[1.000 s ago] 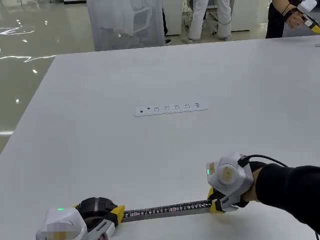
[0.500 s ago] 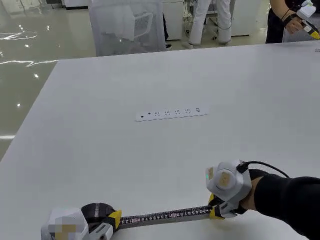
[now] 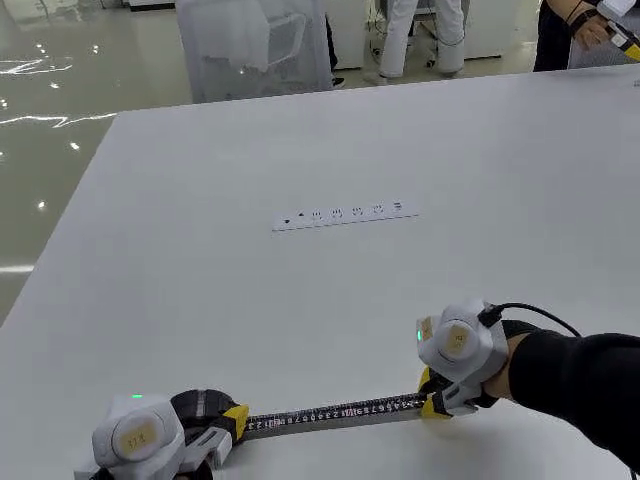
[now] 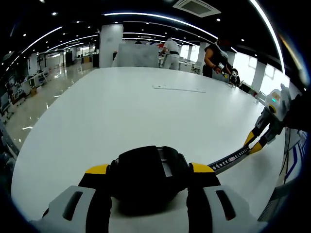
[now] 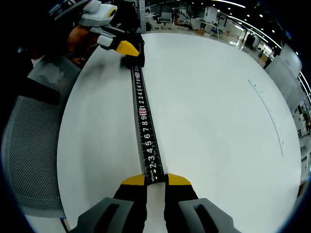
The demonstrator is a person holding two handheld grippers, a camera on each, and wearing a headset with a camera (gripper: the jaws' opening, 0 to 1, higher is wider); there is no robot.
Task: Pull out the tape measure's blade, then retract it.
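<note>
Showing numerals 2 through 9, the blade (image 5: 144, 121) spans right gripper (image 5: 155, 180) to case (image 4: 148, 177).

Left gripper (image 3: 228, 432) sits low, jaws clamped round the tape measure (image 4: 150, 182); right gripper (image 3: 433, 402), on a dark-sleeved arm (image 3: 580, 385), pinches the blade (image 5: 145, 121) tip tight.

Right gripper (image 3: 434, 402): white rounded housing, yellow jaw tips, green light (image 3: 418, 335), black cable (image 3: 530, 314) off the back. Black sleeve (image 3: 585, 385) behind it. Left gripper (image 3: 228, 430): same white housing, pale grey fingers (image 4: 80, 206) tipped yellow.
</note>
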